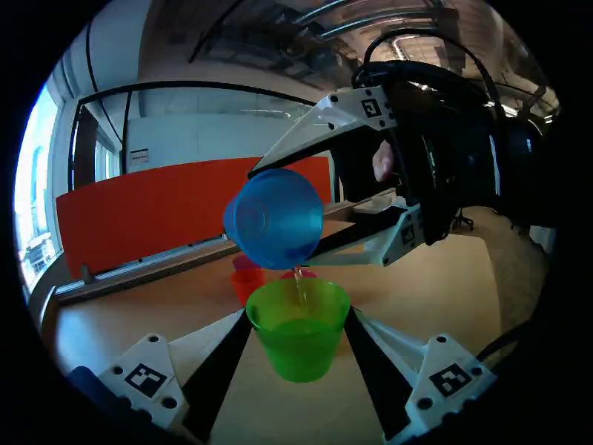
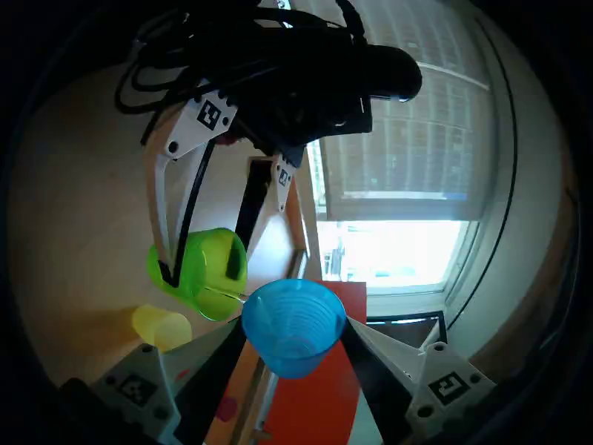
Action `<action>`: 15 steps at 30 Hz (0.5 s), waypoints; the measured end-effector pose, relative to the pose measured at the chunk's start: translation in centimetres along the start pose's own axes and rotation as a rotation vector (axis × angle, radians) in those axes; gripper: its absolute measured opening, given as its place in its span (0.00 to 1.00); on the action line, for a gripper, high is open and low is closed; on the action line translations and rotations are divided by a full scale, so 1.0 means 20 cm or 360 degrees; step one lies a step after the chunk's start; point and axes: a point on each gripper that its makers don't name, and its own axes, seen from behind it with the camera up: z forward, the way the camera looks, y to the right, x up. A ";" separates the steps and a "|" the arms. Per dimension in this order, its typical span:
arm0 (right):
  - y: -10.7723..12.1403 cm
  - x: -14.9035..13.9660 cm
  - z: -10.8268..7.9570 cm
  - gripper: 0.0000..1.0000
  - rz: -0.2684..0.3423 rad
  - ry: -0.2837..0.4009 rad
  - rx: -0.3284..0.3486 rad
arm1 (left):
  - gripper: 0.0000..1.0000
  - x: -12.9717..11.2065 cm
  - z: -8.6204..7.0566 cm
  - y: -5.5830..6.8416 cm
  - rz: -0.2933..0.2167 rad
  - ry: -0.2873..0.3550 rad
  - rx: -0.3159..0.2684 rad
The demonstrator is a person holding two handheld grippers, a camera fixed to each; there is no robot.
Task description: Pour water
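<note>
Office. An orange partition (image 1: 148, 215) is standing along the far edge of a wooden desk (image 1: 459, 289), left of centre. A glass-walled room (image 1: 200, 141) is showing behind it, with exposed pipes (image 1: 370, 22) running across the top.

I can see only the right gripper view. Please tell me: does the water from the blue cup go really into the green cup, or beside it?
Observer: Into it. In the left gripper view a thin stream falls from the blue cup inside the rim of the green cup.
Operator: Is the green cup held from both sides?
Observer: Yes. It sits between the two left fingers, and each one touches a side of it.
Operator: Is something standing behind it?
Observer: An orange cup and, partly hidden, a pink cup stand on the table just behind the green cup.
</note>
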 end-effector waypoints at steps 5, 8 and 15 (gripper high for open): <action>0.00 0.02 -0.01 0.91 -0.0019 -0.0004 -0.0004 | 0.87 0.00 0.00 0.00 0.0002 -0.0005 -0.0002; -0.01 0.02 -0.02 0.91 -0.0041 -0.0013 -0.0007 | 0.87 -0.01 0.00 0.00 0.0002 -0.0006 -0.0001; -0.01 0.05 -0.04 0.91 -0.0070 -0.0018 -0.0013 | 0.87 -0.01 0.00 0.00 0.0003 -0.0009 0.0001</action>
